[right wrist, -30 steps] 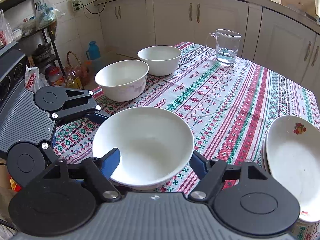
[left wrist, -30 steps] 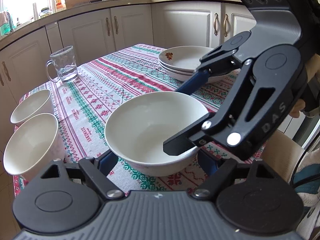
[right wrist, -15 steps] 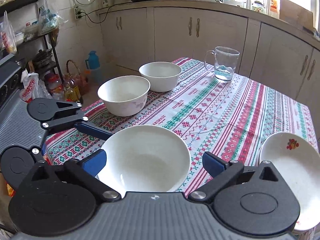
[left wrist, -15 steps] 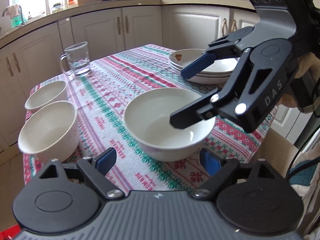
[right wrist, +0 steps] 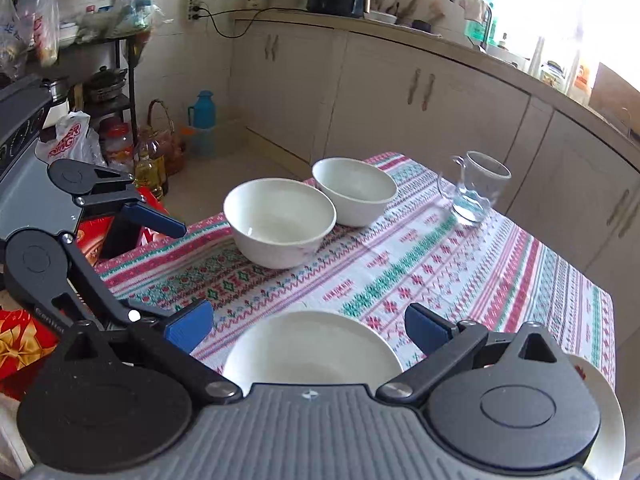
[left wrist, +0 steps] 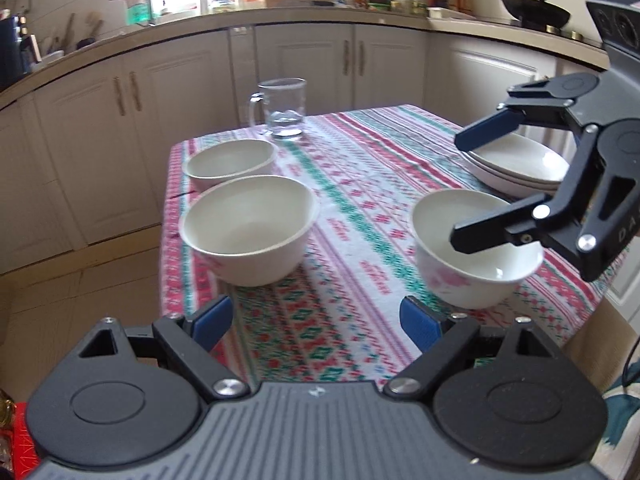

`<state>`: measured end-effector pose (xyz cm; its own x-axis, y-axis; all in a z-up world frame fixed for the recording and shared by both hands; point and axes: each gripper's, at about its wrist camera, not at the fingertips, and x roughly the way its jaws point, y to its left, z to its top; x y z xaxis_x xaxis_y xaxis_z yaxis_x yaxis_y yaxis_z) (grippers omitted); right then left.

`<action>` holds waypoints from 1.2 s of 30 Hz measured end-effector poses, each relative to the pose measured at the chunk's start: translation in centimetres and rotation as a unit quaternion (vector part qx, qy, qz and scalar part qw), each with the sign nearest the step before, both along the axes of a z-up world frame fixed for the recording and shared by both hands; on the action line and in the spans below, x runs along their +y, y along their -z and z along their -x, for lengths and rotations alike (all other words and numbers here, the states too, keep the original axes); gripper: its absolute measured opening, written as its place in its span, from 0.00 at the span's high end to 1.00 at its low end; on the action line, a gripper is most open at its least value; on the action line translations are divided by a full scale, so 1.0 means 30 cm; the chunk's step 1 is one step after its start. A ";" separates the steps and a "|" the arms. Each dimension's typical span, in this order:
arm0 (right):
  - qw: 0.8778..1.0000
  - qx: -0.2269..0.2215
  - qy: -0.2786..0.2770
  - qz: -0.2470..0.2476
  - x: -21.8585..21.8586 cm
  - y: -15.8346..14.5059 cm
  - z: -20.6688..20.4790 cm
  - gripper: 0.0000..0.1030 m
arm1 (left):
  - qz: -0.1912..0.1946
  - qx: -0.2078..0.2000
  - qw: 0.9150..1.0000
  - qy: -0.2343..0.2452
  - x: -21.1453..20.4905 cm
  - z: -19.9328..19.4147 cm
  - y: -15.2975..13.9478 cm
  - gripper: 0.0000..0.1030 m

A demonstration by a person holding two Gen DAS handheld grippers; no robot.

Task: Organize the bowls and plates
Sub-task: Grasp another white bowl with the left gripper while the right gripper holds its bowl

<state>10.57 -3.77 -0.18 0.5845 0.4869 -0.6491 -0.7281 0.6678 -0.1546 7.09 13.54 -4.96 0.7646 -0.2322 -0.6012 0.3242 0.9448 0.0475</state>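
Observation:
Three white bowls stand on the patterned tablecloth. The near bowl (left wrist: 476,252) with a pink flower print sits right of centre, also low in the right wrist view (right wrist: 312,352). Two more bowls (left wrist: 248,228) (left wrist: 230,160) stand at the left edge, also seen in the right wrist view (right wrist: 280,222) (right wrist: 354,190). A stack of plates (left wrist: 516,164) lies at the right. My left gripper (left wrist: 316,318) is open and empty, back from the table edge. My right gripper (right wrist: 308,326) is open, its jaws above and around the near bowl, apart from it.
A glass mug (left wrist: 284,108) with some water stands at the table's far edge. White cabinets and a worktop surround the table. Bottles, a basket and a red box (right wrist: 24,344) crowd the floor beside the left edge.
Both grippers pulled back and up from the near bowl. My left gripper swung left, so the two left bowls are now central in its view.

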 end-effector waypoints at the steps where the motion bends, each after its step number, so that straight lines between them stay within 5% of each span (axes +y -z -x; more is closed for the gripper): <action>1: 1.000 -0.001 0.000 -0.001 0.009 -0.003 -0.005 0.00 | -0.001 -0.003 1.000 -0.006 0.012 -0.002 -0.002 0.12; 17: 1.000 -0.002 0.012 0.016 0.125 0.026 -0.105 0.00 | 0.006 -0.031 0.997 -0.065 0.167 -0.124 -0.038 0.12; 36: 0.997 0.017 -0.044 0.054 0.264 0.102 -0.182 0.00 | 0.022 0.009 0.999 -0.037 0.176 -0.318 -0.025 0.13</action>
